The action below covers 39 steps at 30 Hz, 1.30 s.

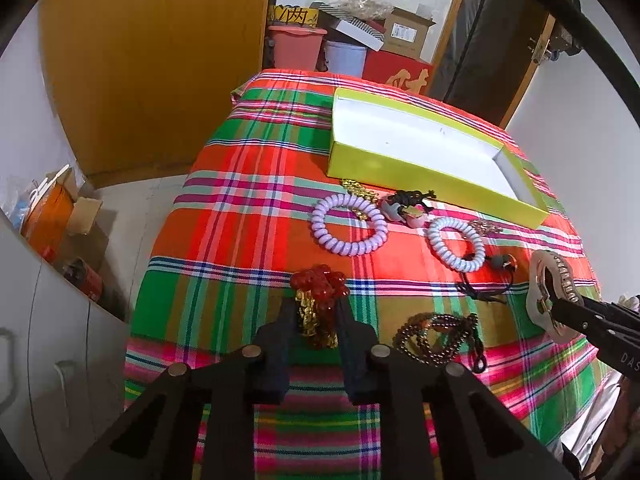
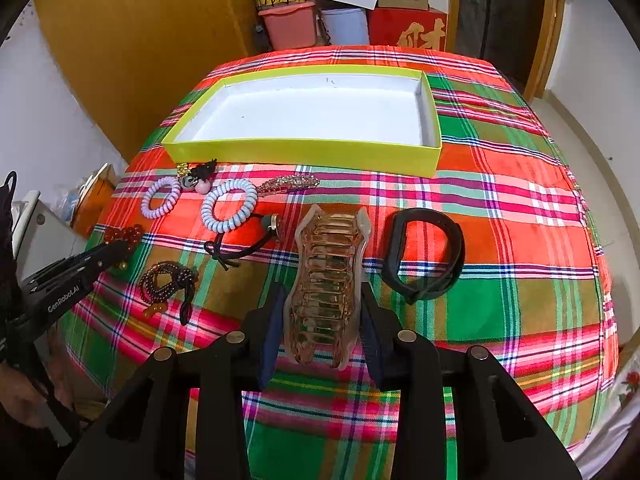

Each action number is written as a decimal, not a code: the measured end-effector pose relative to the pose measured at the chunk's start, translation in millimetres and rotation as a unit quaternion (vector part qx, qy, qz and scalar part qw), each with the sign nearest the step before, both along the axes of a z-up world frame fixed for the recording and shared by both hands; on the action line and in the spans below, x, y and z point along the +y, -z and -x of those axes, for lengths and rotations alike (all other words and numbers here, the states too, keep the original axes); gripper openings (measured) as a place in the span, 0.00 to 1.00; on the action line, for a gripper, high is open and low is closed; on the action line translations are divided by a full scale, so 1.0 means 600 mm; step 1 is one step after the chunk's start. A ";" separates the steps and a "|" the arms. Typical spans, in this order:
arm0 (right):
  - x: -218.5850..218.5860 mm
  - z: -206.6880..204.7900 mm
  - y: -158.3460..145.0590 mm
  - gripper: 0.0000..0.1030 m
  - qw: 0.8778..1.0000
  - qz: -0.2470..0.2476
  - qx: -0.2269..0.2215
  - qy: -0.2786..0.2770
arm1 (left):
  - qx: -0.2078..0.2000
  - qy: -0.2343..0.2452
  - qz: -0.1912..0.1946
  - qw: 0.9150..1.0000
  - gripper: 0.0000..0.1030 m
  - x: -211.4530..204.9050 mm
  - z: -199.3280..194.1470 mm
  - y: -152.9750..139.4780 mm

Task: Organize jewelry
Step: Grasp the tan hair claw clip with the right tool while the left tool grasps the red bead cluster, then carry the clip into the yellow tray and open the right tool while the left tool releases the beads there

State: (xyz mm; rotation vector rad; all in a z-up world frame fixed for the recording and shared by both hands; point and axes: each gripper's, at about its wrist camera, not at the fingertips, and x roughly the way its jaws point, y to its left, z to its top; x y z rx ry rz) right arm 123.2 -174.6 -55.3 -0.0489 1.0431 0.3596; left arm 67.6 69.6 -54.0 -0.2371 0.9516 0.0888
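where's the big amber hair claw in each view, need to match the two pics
Left wrist view: the hair claw is at the far right edge, clamped at the tip of the right gripper.
Right wrist view: the hair claw is at lower centre, between the right gripper's fingers.
Shared landmark: the yellow box, beyond the claw in both views.

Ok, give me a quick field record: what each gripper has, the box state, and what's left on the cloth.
left gripper: shut on red bead and gold piece
right gripper: shut on translucent amber hair claw clip
yellow shallow cardboard box: nothing inside
on plaid cloth: two lilac spiral hair ties, black wristband, dark bead bracelet, rhinestone hair clip
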 end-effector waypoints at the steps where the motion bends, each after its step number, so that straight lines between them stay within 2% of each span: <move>1: -0.001 0.002 -0.001 0.35 1.000 -0.001 -0.001 0.000 | -0.001 0.001 0.003 1.000 0.19 0.000 0.002 -0.002; 12: -0.021 0.024 -0.025 0.35 1.000 -0.012 -0.017 -0.003 | -0.028 0.012 0.014 0.999 0.18 -0.017 0.027 -0.045; 21: -0.020 0.019 -0.061 0.35 0.999 -0.022 -0.047 -0.012 | -0.061 0.033 0.023 0.997 0.18 -0.033 0.012 -0.097; 29: -0.020 -0.018 -0.086 0.35 0.997 -0.024 -0.068 -0.010 | -0.070 0.053 0.027 0.996 0.18 -0.047 -0.037 -0.112; 39: -0.018 -0.114 -0.093 0.35 0.996 -0.020 -0.083 -0.003 | -0.089 0.071 0.024 0.993 0.18 -0.045 -0.137 -0.129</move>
